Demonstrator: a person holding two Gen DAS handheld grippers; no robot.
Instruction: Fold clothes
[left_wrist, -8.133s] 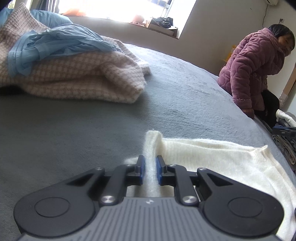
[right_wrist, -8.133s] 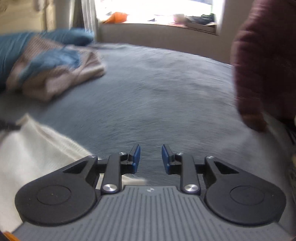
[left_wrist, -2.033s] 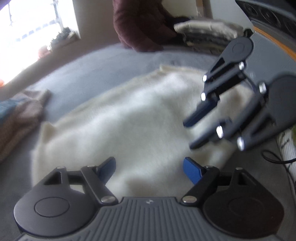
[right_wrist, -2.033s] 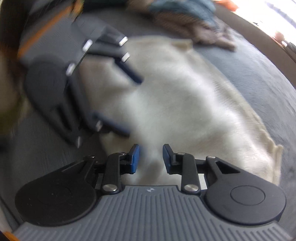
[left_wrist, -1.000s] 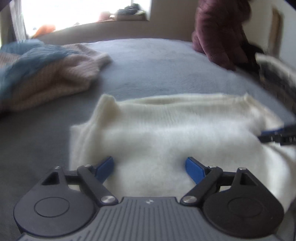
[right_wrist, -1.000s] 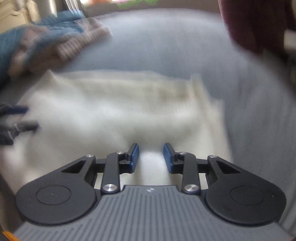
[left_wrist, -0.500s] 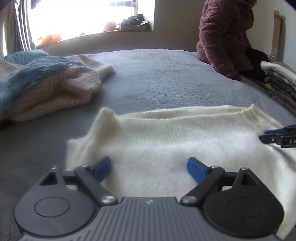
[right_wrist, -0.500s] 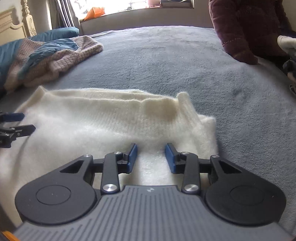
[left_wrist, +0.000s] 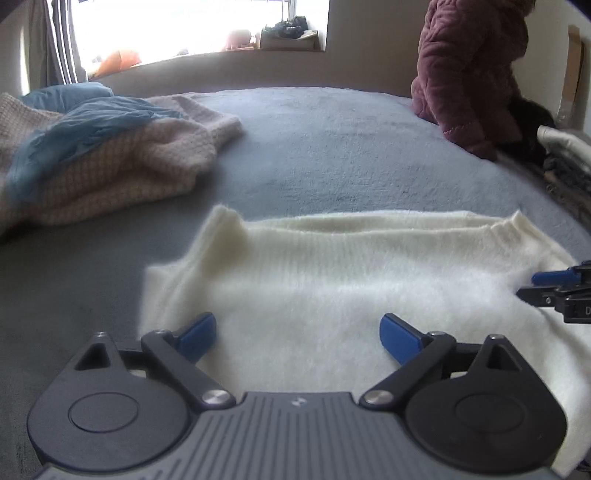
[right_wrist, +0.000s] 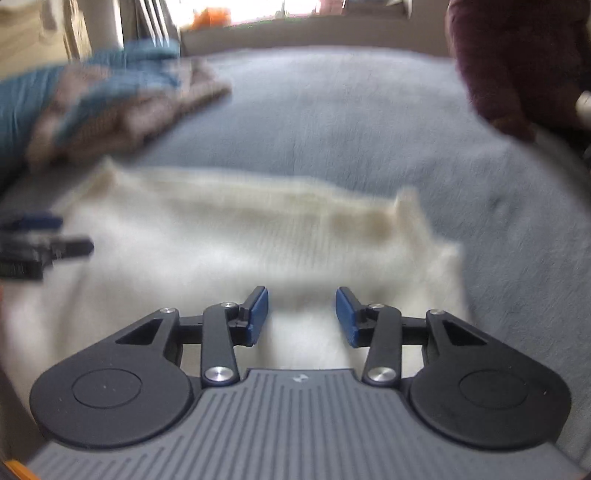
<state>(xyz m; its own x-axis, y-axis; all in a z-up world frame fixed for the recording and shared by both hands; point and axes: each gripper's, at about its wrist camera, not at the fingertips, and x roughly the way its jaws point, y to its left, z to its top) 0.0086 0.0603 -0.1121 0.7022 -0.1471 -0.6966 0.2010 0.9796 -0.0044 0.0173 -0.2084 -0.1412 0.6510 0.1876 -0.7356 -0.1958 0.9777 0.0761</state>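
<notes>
A cream knitted sweater (left_wrist: 332, 273) lies folded flat on the grey bed (left_wrist: 332, 147), its ribbed edge facing away. My left gripper (left_wrist: 297, 334) hovers over the sweater's near left part, jaws wide and still opening, nothing pinched. Over the sweater's (right_wrist: 236, 236) near right part my right gripper (right_wrist: 301, 314) has its jaws apart and opening, with only the sweater's surface below them. The right gripper's fingertips (left_wrist: 546, 284) show at the right edge of the left wrist view. The left gripper's fingertips (right_wrist: 44, 236) show at the left edge of the blurred right wrist view.
A heap of pink knit and blue cloth (left_wrist: 103, 155) lies at the back left of the bed. A person in a plum quilted jacket (left_wrist: 469, 70) sits at the back right, beside stacked folded clothes (left_wrist: 569, 158). A window sill (left_wrist: 221, 48) runs behind.
Both grippers' jaws have spread wider over the sweater. The right wrist view has shifted and blurred; the left has hardly moved.
</notes>
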